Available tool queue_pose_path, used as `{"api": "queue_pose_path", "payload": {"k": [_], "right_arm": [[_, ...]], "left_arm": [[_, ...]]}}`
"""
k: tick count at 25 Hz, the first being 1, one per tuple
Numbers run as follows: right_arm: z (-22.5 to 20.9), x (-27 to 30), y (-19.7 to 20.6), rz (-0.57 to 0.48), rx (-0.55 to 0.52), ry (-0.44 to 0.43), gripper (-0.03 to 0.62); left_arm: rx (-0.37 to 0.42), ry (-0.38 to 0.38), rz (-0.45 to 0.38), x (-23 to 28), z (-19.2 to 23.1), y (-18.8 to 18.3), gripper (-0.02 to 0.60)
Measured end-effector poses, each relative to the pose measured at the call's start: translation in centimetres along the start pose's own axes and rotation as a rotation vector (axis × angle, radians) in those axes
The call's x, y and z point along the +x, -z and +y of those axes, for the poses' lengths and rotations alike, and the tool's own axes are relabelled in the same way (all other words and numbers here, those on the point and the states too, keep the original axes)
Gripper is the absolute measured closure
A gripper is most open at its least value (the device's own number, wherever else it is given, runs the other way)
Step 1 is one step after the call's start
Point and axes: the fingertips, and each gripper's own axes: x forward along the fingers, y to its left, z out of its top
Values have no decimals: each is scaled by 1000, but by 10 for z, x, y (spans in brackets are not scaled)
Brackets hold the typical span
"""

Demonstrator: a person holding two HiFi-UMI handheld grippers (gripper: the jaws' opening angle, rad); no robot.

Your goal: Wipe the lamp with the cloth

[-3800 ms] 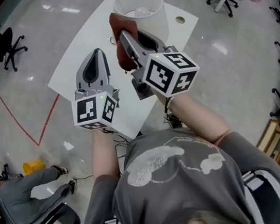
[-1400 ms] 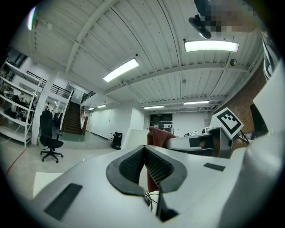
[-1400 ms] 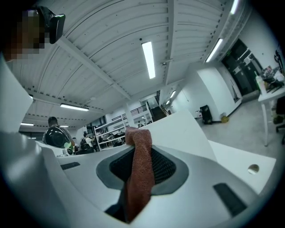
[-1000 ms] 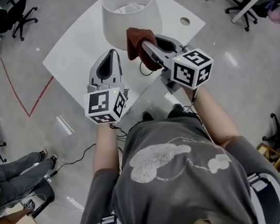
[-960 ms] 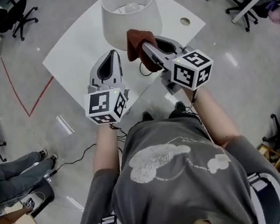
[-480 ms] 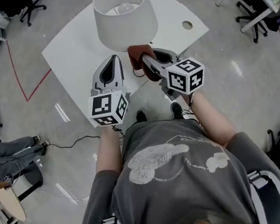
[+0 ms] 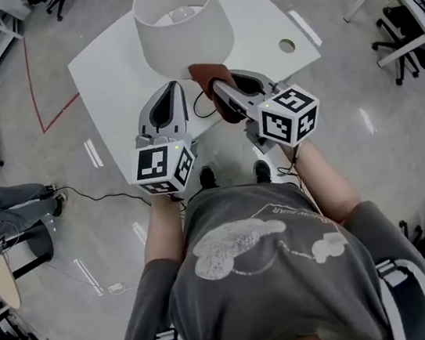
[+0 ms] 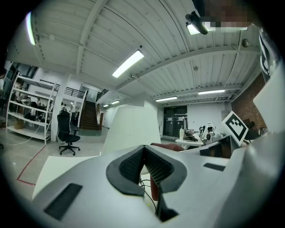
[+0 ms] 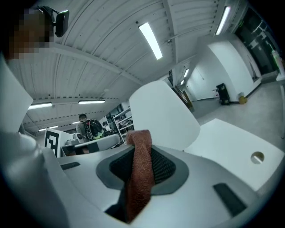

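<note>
Lamp [image 7: 179, 24]: stood on the white surface [image 7: 107, 70]. Reddish-brown cloth [image 7: 204, 73]: clamped in the right tool [image 7: 216, 89], held near the shade's lower edge. Left tool [image 7: 171, 90]: jaws closed together, nothing held.

Bright, even overhead light; fisheye gripper views.
In both gripper views long white ceiling strip lights [image 8: 128, 63] glow, and the frame edges bend and fall to black. The rust-brown woven cloth [image 9: 140, 169] stays sharp near the lens. In the head view the glossy grey floor [image 7: 368, 122] shows pale glare streaks; shadows are faint and soft.
</note>
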Motion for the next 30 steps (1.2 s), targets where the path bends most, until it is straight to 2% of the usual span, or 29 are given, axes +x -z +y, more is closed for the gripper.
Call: {"api": "queue_pose_path", "payload": {"k": [8,15,22,30], "right_arm": [[14,-11,-77,-115,-104,-173,508],[5,-20,-116,-144,-148,-226,508],[-8,-7,-102,-65,-101,-251,508],[-38,-3,-56,26,-36,-189,508]], "left_arm": [[48,-73,-128,5,-20,-62,574],[62,-124,-187,8,-47,-80,574],[54,-206,-160,4,-39,-65,574],[13,-216,-69,12,-36,-22,574]]}}
